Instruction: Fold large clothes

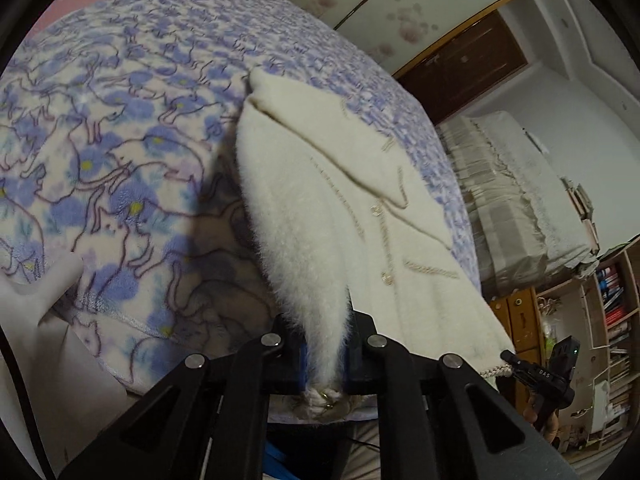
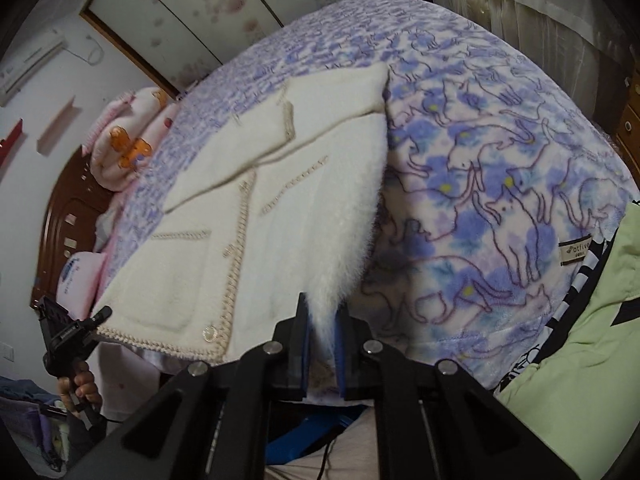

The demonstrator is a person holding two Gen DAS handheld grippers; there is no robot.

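Cardigan: one fluffy cream cardigan (image 1: 320,184), lying on the bed, its near hem lifted off the cover while the far end rests flat toward 12 o'clock.
Handling: soft, limp and light by the look of it; it sags between the two grips, so it should drape and fold readily. The long pile may be a bit slippery.
Where to hold: the two near hem corners, and that's where it is taken, one corner per gripper.
Left gripper (image 1: 326,364): jaws closed tight on the left hem corner, braided trim poking out below.
Right gripper (image 2: 324,344): jaws clamped on the right hem corner, white fluff squeezed between them.
Count, garment details: two patch pockets, three buttons that I can make out down the braided front edge.
Bed: one blue cat-print blanket (image 2: 500,168) under it all.
Around: a green garment (image 2: 580,320) at 4 o'clock, a pink quilt (image 2: 128,136) at 10 o'clock.
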